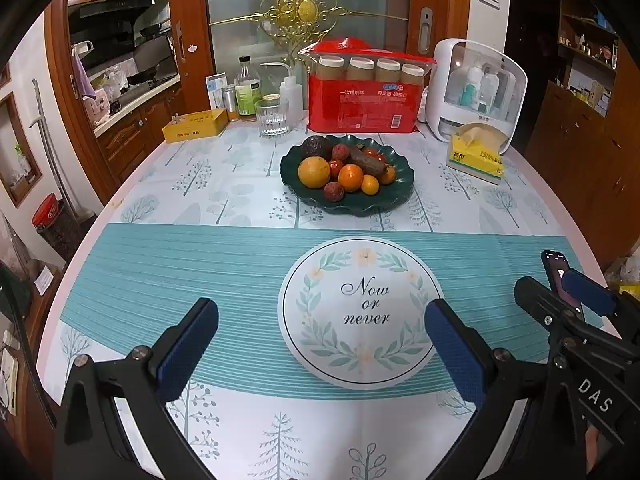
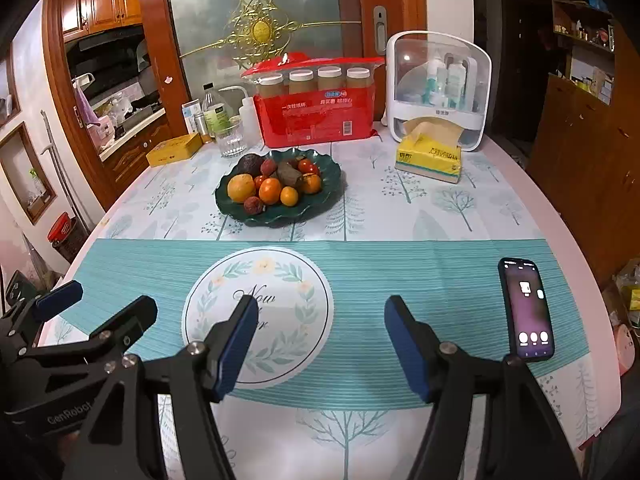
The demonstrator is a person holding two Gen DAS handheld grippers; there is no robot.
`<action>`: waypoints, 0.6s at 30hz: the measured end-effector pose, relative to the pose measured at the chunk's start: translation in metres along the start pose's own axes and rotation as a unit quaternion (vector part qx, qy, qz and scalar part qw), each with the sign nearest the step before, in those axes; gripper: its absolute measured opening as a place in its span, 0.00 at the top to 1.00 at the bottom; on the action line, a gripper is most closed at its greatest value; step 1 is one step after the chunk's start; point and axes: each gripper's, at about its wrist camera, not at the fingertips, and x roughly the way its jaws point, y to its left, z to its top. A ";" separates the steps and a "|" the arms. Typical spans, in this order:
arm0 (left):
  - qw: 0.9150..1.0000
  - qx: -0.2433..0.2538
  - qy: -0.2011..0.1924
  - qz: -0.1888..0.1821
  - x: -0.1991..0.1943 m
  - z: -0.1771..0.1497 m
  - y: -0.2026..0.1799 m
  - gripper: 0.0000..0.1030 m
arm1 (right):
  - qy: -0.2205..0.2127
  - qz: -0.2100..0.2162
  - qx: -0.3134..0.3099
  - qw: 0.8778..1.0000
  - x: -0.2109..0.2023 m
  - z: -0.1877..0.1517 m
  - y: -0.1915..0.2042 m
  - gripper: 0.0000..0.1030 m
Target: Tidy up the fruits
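Observation:
A dark green scalloped plate (image 1: 384, 202) (image 2: 320, 196) stands mid-table, holding several fruits: a large yellow-orange fruit (image 1: 314, 172) (image 2: 241, 188), small oranges (image 1: 350, 177) (image 2: 270, 191), red lychees (image 1: 334, 191) (image 2: 253, 205), cherry tomatoes (image 2: 307, 166), a dark avocado (image 1: 316, 146) (image 2: 249, 164) and a brown oblong piece (image 1: 367, 161) (image 2: 289, 175). My left gripper (image 1: 320, 336) is open and empty, low over the near table, well short of the plate. My right gripper (image 2: 320, 336) is open and empty beside it, and shows in the left wrist view (image 1: 560, 292).
A phone (image 2: 527, 308) with its screen lit lies at the near right. A yellow tissue pack (image 2: 430, 156), white storage case (image 2: 440, 88), red cup package (image 2: 316, 116), glass (image 2: 232, 140), bottles and a yellow box (image 2: 174, 149) line the far side. A round "Now or never" print (image 1: 360, 312) lies in front.

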 end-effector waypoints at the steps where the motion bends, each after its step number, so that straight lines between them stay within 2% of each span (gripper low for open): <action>1: 1.000 0.000 0.000 0.001 0.000 0.000 0.000 0.00 | -0.001 -0.002 -0.001 1.000 -0.001 0.000 0.000 0.36; 18: 1.000 -0.001 0.013 -0.006 0.012 0.004 -0.002 0.00 | 0.014 -0.002 0.009 1.000 0.010 0.001 -0.005 0.35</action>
